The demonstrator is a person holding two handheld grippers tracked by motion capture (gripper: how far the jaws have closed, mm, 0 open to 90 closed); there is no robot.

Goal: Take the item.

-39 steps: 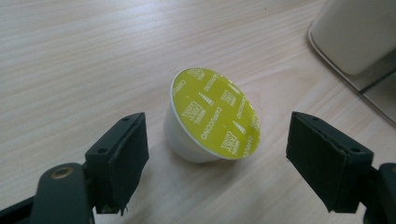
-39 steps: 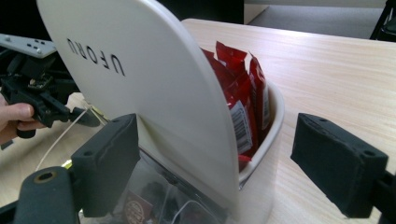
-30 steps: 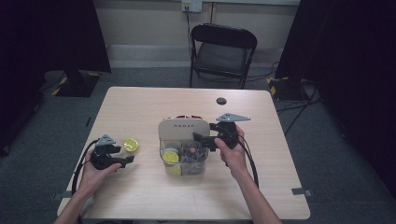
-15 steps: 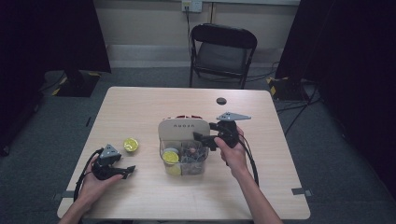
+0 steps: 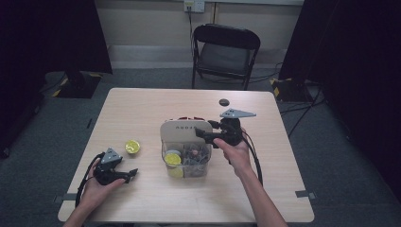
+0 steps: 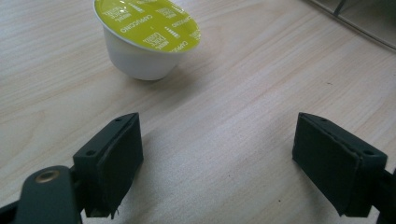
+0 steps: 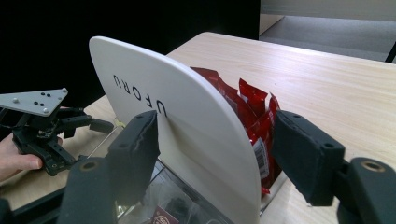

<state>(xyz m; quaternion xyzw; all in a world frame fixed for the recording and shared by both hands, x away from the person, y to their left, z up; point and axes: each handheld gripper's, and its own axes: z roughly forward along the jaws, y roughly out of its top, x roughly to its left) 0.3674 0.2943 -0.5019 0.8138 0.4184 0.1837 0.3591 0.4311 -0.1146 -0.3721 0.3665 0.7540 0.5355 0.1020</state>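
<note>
A white capsule with a yellow foil top (image 6: 144, 42) (image 5: 132, 146) stands upright on the table. My left gripper (image 6: 217, 158) (image 5: 132, 174) lies just short of it. Its jaws have just been opening and stand wide with only bare table between them. My right gripper (image 7: 215, 154) (image 5: 201, 135) straddles the raised white lid (image 7: 187, 126) (image 5: 182, 130) of a clear box (image 5: 204, 165). Its jaws have just been closing. One pad lies against the lid's printed face, while the other sits by the red packets (image 7: 254, 107) behind it, apart from the lid.
The clear box holds several capsules, one with a yellow top (image 5: 172, 159). A small black disc (image 5: 223, 101) lies near the table's far edge. A folding chair (image 5: 226, 47) stands beyond the table. The left gripper (image 7: 98, 125) and its hand appear past the lid in the right gripper view.
My left gripper has drawn back a little from the yellow-topped capsule toward the table's front edge. The right hand has stayed at the lid.
</note>
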